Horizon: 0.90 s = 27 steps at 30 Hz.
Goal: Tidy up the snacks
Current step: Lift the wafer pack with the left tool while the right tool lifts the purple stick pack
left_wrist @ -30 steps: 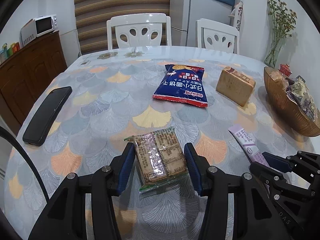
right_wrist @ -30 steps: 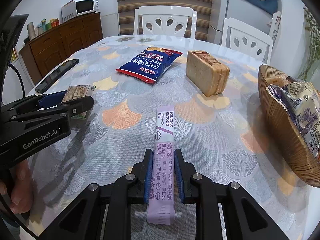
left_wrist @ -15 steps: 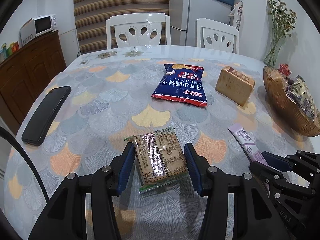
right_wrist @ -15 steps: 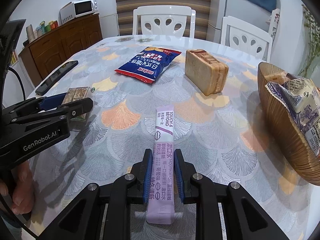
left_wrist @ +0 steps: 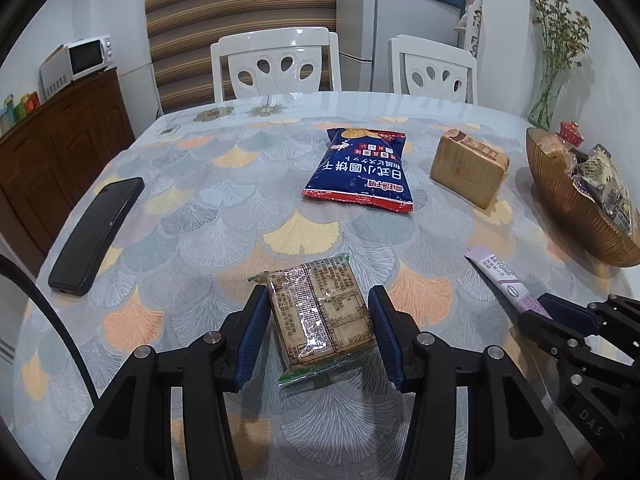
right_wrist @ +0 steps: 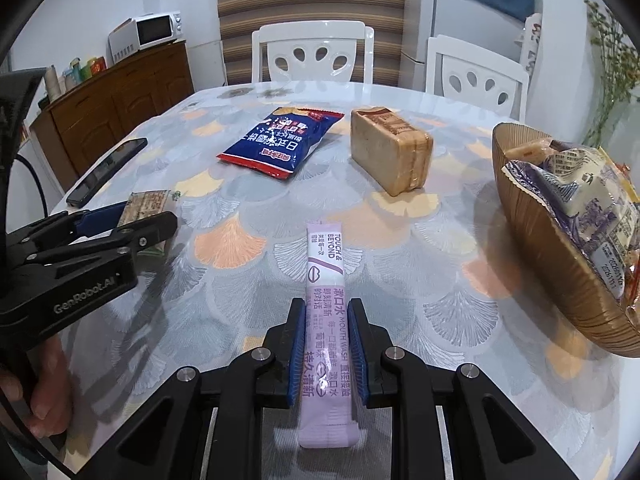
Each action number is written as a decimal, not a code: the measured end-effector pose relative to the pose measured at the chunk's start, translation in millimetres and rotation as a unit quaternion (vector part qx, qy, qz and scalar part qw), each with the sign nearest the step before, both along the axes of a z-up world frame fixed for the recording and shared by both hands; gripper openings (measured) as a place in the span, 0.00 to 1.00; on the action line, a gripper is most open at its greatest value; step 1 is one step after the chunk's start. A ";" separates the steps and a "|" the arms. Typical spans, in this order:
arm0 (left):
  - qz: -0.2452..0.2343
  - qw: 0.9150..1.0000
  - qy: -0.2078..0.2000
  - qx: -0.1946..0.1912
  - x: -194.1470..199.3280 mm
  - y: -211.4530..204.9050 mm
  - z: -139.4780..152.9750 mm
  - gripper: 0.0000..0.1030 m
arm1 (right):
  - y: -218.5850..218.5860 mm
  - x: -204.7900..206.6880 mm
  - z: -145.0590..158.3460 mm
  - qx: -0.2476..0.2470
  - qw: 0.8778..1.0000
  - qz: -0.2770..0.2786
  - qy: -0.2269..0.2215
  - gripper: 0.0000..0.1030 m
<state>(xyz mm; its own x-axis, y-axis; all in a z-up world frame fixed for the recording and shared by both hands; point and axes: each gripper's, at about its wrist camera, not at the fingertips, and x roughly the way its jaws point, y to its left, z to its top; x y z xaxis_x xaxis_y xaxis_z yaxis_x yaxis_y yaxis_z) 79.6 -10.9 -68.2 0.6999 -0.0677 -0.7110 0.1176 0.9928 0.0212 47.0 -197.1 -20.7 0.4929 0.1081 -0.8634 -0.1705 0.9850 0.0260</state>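
Two grips: your left gripper [left_wrist: 318, 322] clamps the cracker packet [left_wrist: 320, 314], your right gripper [right_wrist: 326, 346] pinches the mouthwash sachet [right_wrist: 325, 320], near the counter's [right_wrist: 248, 280] front edge.

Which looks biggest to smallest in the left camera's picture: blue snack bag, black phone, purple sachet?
1. Blue snack bag.
2. Black phone, close to the bag; it lies nearer the fisheye edge, so unsure.
3. Purple sachet, clearly smallest and partly hidden.
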 end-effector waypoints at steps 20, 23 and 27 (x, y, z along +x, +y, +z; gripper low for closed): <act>-0.003 1.000 0.002 0.001 -0.2 -0.4 -0.3 0.47 | 4.5 -14.8 -5.6 -0.019 0.999 0.010 0.024 0.19; -0.013 1.000 0.003 0.008 -1.8 -5.3 3.0 0.47 | 2.2 -21.6 3.9 -0.024 1.000 0.014 0.014 0.18; -0.044 0.999 -0.013 -0.015 -7.2 -22.9 29.9 0.47 | -21.7 -31.9 41.2 0.003 1.000 -0.004 -0.023 0.18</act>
